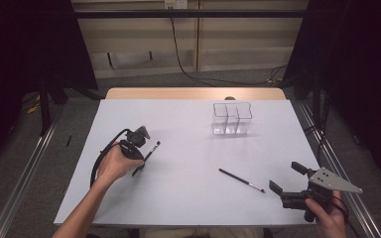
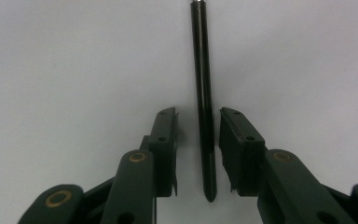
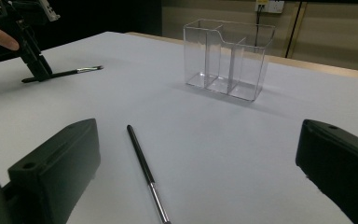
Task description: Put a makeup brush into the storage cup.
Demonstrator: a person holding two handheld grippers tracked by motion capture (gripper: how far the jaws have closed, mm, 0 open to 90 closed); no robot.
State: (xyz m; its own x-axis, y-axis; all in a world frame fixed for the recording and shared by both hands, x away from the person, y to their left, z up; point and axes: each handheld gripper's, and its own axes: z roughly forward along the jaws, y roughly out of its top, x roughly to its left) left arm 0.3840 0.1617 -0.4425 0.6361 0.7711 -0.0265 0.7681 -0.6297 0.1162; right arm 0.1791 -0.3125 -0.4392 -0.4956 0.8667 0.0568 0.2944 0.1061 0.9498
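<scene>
The left gripper (image 1: 140,148) stands tipped down onto the white table sheet (image 1: 188,163), its jaws parted a little way and straddling the black handle of a slim make-up brush with a silver ferrule (image 2: 204,116). The brush lies flat between the pads, near its blunt rear end, with a narrow gap on either side, so nothing is clamped yet. Judging by this, the grip is set low on the handle so the bristle end stays free.

The right gripper (image 1: 297,186) hovers near the table's near right corner, jaws spread wide and holding nothing. A second thin black brush with a metal ferrule (image 3: 145,170) lies on the sheet just ahead of it, between the lines of its jaws, pointing roughly toward it. Farther ahead stands a clear plastic organiser with three compartments (image 3: 226,58), empty and upright, probably where both brushes belong.
</scene>
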